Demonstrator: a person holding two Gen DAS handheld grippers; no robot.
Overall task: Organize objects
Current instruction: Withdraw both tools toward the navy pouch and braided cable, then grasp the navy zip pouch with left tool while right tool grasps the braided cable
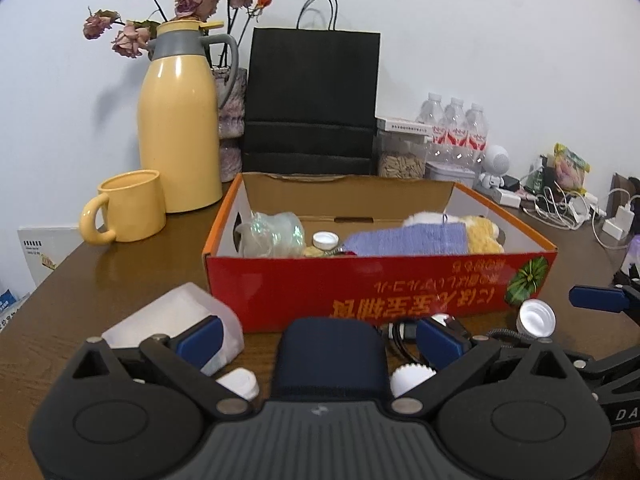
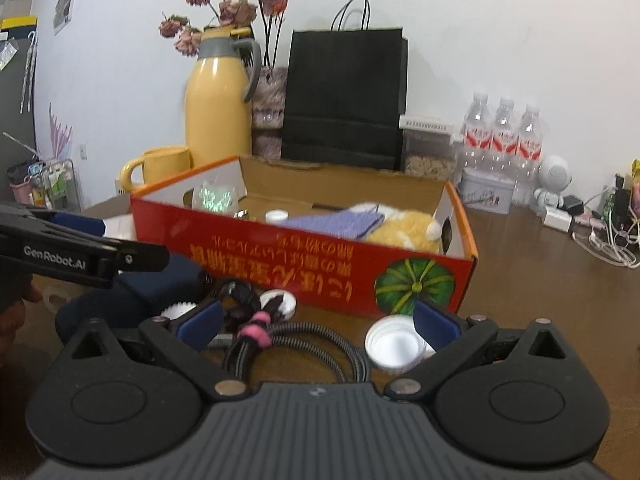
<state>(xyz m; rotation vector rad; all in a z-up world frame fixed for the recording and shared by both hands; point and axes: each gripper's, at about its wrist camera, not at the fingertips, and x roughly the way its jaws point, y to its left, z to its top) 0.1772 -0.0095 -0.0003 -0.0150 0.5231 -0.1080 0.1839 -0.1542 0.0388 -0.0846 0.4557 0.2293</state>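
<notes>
A red cardboard box (image 1: 360, 280) (image 2: 280, 256) stands open on the brown table. Inside lie a purple cloth (image 1: 408, 238), a yellow plush toy (image 2: 404, 224), a clear crumpled wrapper (image 1: 272, 232) and a small white cap (image 1: 325, 239). My left gripper (image 1: 320, 340) is open, its fingers either side of a dark blue cylindrical object (image 1: 330, 360). A translucent plastic container (image 1: 180, 316) and white caps (image 1: 536, 318) lie beside it. My right gripper (image 2: 316, 324) is open over a coiled black cable (image 2: 288, 344) with a pink tie, next to a white lid (image 2: 394, 342).
A yellow thermos (image 1: 180, 128), yellow mug (image 1: 128, 208), black paper bag (image 1: 312, 100) and vase of dried roses stand behind the box. Water bottles (image 1: 456, 128), a seed jar, a tin, a small white robot figure (image 2: 554, 184) and chargers with cables sit at right.
</notes>
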